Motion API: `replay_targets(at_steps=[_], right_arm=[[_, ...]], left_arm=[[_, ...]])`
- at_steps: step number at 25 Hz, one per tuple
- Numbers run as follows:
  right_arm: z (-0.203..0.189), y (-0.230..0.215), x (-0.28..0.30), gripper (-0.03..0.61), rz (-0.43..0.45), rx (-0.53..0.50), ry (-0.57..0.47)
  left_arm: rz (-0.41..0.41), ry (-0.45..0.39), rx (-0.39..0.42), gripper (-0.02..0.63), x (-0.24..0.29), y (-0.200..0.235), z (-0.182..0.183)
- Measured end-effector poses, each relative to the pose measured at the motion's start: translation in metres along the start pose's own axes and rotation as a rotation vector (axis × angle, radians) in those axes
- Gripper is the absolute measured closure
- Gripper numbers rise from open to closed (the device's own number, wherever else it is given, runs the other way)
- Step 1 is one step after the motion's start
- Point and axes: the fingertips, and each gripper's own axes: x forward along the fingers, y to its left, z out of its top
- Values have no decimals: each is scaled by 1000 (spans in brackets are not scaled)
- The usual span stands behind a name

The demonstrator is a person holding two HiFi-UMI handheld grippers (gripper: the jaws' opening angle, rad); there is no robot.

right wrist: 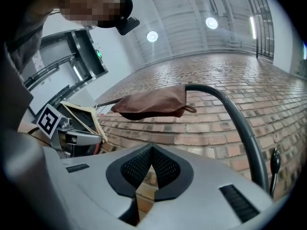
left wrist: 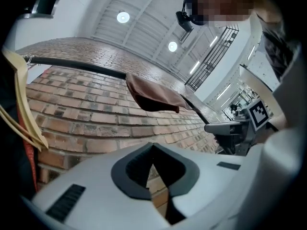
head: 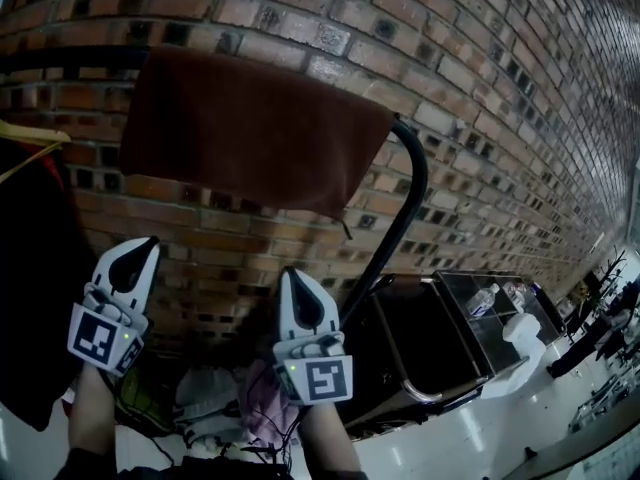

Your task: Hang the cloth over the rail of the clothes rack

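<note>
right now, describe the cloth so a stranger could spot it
Start at the brick wall; a black rail runs across it. Draped over that rail is the cloth, a flat brown rectangle, unlike the black garment hung to its left.

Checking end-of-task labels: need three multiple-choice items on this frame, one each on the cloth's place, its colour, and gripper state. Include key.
1. Where is the cloth?
A. on the floor
B. draped over the rail
C. in a basket

2. Cloth colour?
A. white
B. blue
C. brown

3. The left gripper and right gripper are:
A. both shut, nothing between the fingers
B. both wide open
C. both shut on the cloth

Key:
1 B: it hangs over the black rail, before the brick wall.
2 C: dark brown in every view.
3 A: each gripper view shows the fingers together and empty.
</note>
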Motion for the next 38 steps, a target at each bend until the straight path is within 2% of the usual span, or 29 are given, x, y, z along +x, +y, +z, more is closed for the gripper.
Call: replay_targets(at_steps=[2, 6, 9, 12, 15, 19, 23, 28, 31, 38], right_arm=[[-10, 5, -3, 575, 7, 57, -4], [-42, 14, -13, 575, -15, 113, 82], [-51, 13, -24, 575, -62, 163, 53], [-68, 19, -35, 575, -60, 157, 91], [-87, 29, -44, 575, -41, 177, 153], [-109, 41, -52, 575, -5, 153, 242], [-127, 51, -62, 575, 20, 177, 304], [-137, 59, -68, 575, 46, 175, 332], [-135, 55, -70, 575, 18, 181, 337], [-127, 43, -68, 576, -24, 167, 306]], left_arm=[[-7, 15, -12, 601, -2, -6, -9], [0, 49, -14, 601, -9, -18, -28], [13, 80, -51, 601, -13, -25, -44], [10, 123, -76, 603, -17, -38, -64], [-17, 161, -85, 603, -22, -56, -79], [-54, 203, -95, 603, -28, -80, -96], [-43, 229, -104, 601, -35, -91, -110], [-36, 277, -121, 603, -40, -96, -124], [-46, 308, -118, 603, -39, -100, -128], [-38, 289, -146, 603, -38, -95, -122]])
